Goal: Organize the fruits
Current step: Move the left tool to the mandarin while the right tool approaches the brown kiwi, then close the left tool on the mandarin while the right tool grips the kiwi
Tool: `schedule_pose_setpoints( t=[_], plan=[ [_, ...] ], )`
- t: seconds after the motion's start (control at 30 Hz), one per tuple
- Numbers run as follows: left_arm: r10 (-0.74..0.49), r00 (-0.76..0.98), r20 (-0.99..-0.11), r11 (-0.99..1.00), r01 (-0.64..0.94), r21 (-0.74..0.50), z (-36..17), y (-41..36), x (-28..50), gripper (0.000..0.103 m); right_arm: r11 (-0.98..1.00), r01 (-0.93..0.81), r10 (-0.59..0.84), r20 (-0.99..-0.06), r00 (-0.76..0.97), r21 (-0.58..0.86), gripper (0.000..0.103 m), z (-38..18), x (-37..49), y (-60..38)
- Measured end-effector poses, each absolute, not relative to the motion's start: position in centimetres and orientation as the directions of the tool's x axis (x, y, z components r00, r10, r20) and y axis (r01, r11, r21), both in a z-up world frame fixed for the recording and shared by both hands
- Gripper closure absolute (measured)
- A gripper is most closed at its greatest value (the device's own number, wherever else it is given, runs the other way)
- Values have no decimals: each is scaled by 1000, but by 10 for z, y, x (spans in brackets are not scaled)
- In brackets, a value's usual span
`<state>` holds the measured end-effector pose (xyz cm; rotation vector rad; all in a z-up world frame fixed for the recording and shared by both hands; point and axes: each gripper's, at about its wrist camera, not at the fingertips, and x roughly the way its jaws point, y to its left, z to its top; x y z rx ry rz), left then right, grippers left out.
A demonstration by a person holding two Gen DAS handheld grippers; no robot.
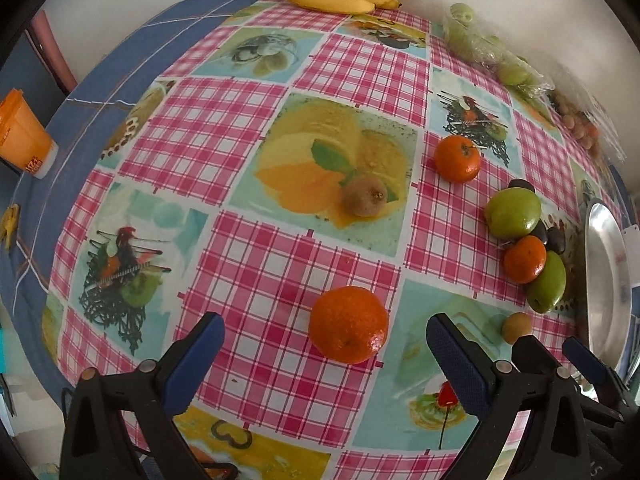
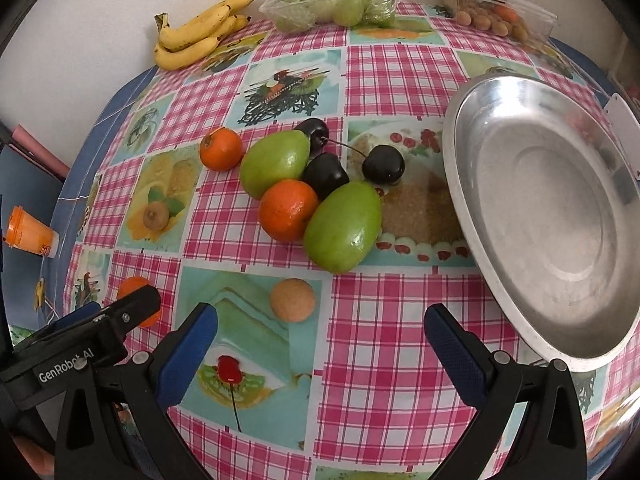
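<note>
On the checked tablecloth, a big orange (image 1: 348,330) lies between the fingers of my open left gripper (image 1: 324,322), touching neither. The left gripper (image 2: 108,312) also shows at the right wrist view's left edge, half hiding that orange (image 2: 134,284). My right gripper (image 2: 322,316) is open and empty, just short of a small tan fruit (image 2: 293,300). Beyond it sit two green fruits (image 2: 344,226), an orange (image 2: 288,210) and dark cherries (image 2: 383,164) in a cluster. An empty metal plate (image 2: 548,216) lies at the right. A kiwi (image 1: 365,195) and a mandarin (image 1: 457,159) lie apart.
Bananas (image 2: 200,36) lie at the table's back edge by the wall. Beside them stand a clear tray of green fruit (image 2: 332,6) and a clear box of small tan fruit (image 2: 500,16). An orange cup (image 1: 20,136) stands at the far left on blue cloth.
</note>
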<state>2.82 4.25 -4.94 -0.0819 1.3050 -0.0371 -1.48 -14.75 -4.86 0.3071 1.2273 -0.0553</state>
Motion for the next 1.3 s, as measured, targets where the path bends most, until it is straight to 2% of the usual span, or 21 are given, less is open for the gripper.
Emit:
schedule_pose_setpoints(
  t=[0.1, 0.13, 0.3, 0.47, 0.6, 0.8, 0.83, 1.3],
  plan=[
    [-91, 262, -961, 994, -29, -102, -50, 45, 30, 7, 958, 199, 129, -930, 345, 206, 2, -49, -13, -145],
    [-97, 261, -960, 994, -32, -109, -50, 47, 29, 10, 959, 191, 134, -930, 342, 208, 6, -50, -12, -143],
    [-146, 245, -958, 986, -43, -161, -52, 49, 30, 24, 964, 169, 140, -933, 332, 205, 30, -53, -9, -137],
    [-184, 230, -956, 980, -37, -197, -53, 48, 29, 40, 962, 145, 176, -930, 322, 232, 59, -56, -8, -133],
    [-199, 218, -955, 977, -36, -212, -55, 47, 29, 52, 961, 134, 188, -928, 322, 241, 65, -57, -8, -131],
    [-197, 209, -958, 977, -39, -209, -56, 46, 29, 58, 960, 138, 191, -928, 319, 245, 74, -58, -6, -130],
    [-195, 209, -958, 977, -40, -208, -56, 47, 29, 59, 959, 142, 191, -928, 319, 246, 76, -59, -6, -130],
    [-212, 294, -932, 972, -34, -232, -34, 52, 26, 61, 949, 131, 222, -903, 367, 286, 76, -42, -13, -133]
  ],
)
